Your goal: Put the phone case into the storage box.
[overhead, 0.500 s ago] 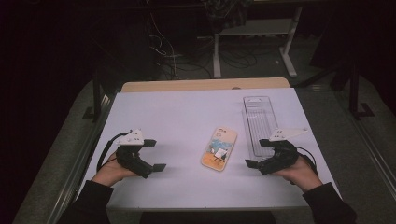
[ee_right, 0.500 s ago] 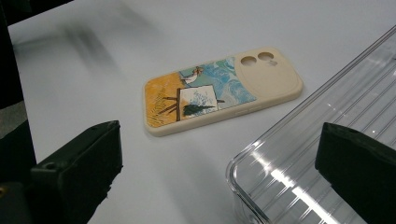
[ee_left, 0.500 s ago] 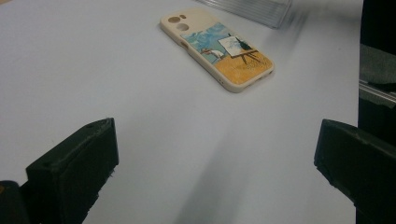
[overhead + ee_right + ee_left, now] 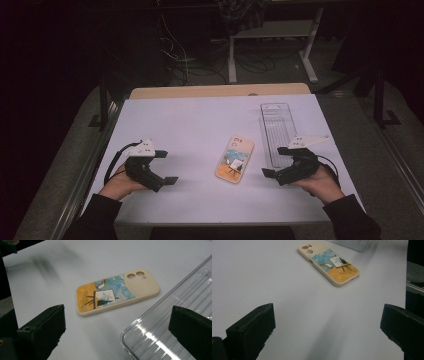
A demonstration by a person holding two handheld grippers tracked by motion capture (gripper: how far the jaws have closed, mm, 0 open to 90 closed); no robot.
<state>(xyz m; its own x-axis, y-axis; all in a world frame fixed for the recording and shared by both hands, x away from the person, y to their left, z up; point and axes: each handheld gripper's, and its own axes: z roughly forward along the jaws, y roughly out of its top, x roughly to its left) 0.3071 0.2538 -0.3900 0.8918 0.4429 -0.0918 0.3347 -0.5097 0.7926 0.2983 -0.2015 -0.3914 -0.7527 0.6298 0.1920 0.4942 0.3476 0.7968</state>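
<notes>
A cream phone case (image 4: 235, 159) with a painted picture lies flat in the middle of the white table (image 4: 200, 120), its camera holes toward the far side. It also lies ahead of the jaws in the left gripper view (image 4: 329, 263) and the right gripper view (image 4: 117, 292). My left gripper (image 4: 166, 167) rests low on the table left of the case, open, with nothing between its jaws. My right gripper (image 4: 275, 161) sits right of the case, open and empty, beside the near end of a clear plastic tray (image 4: 278, 131).
The clear ribbed tray (image 4: 175, 322) lies lengthwise at the right, close under the right gripper's jaws. A wooden edge (image 4: 220, 90) runs along the table's far side. Beyond it are a dark floor, cables and a metal stand (image 4: 272, 45).
</notes>
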